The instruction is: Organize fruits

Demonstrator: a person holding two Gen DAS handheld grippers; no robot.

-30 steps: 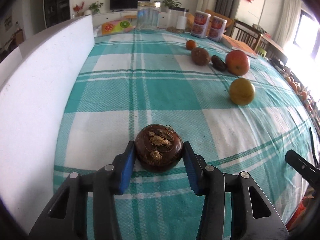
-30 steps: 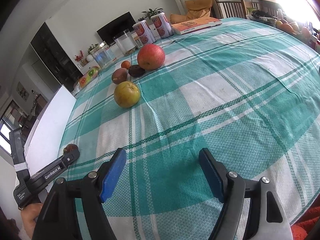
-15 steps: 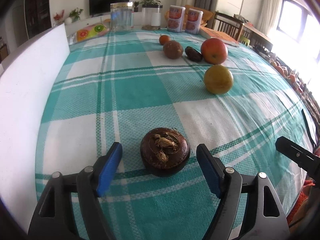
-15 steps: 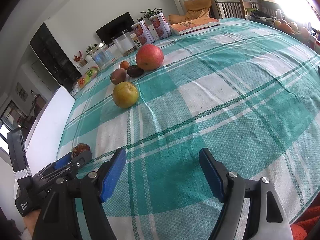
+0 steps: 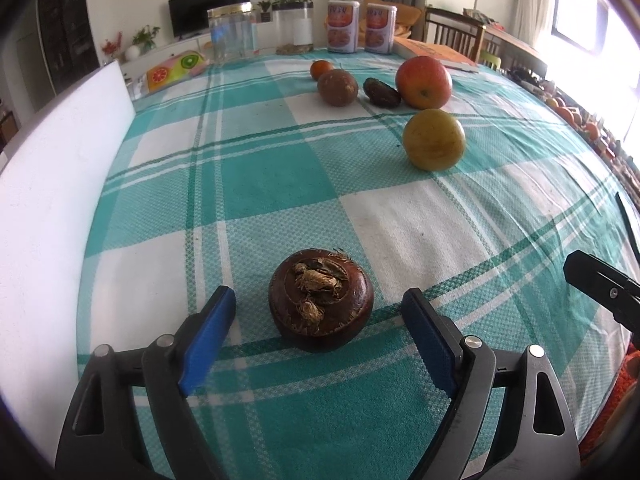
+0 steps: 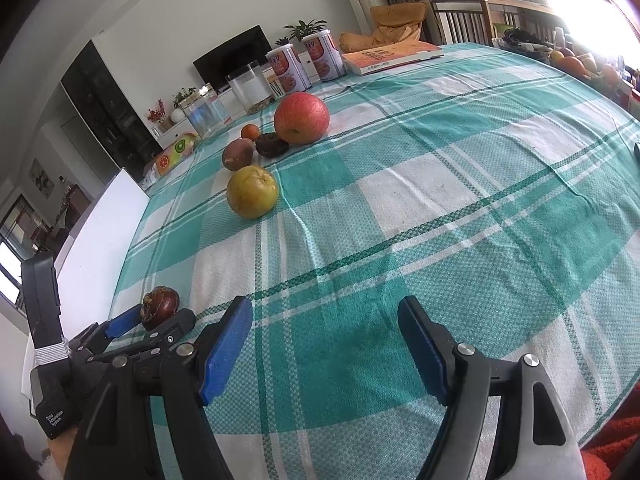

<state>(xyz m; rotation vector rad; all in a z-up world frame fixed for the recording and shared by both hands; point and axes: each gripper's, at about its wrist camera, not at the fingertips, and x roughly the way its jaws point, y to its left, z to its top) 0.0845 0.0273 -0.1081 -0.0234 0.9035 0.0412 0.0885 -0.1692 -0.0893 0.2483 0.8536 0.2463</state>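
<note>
A dark brown mangosteen [image 5: 321, 299] sits on the checked tablecloth [image 5: 264, 176], between the open jaws of my left gripper [image 5: 318, 330] and free of both pads. It also shows in the right wrist view [image 6: 160, 305]. Further back lie a yellow fruit [image 5: 434, 139], a red apple [image 5: 424, 82], a dark fruit [image 5: 382, 93], a brown passion fruit [image 5: 337, 87] and a small orange [image 5: 321, 69]. My right gripper [image 6: 325, 340] is open and empty above bare cloth at the near right.
A white board [image 5: 48, 184] stands along the table's left edge. Two cans [image 5: 342, 32], clear jars [image 5: 232, 38], and a book [image 5: 436, 53] stand at the far end. More fruit [image 6: 576, 65] lies at the far right edge.
My left gripper has opened and let go of the mangosteen, which now rests on the cloth. The jaws have drawn back a little. The right gripper has barely moved.
</note>
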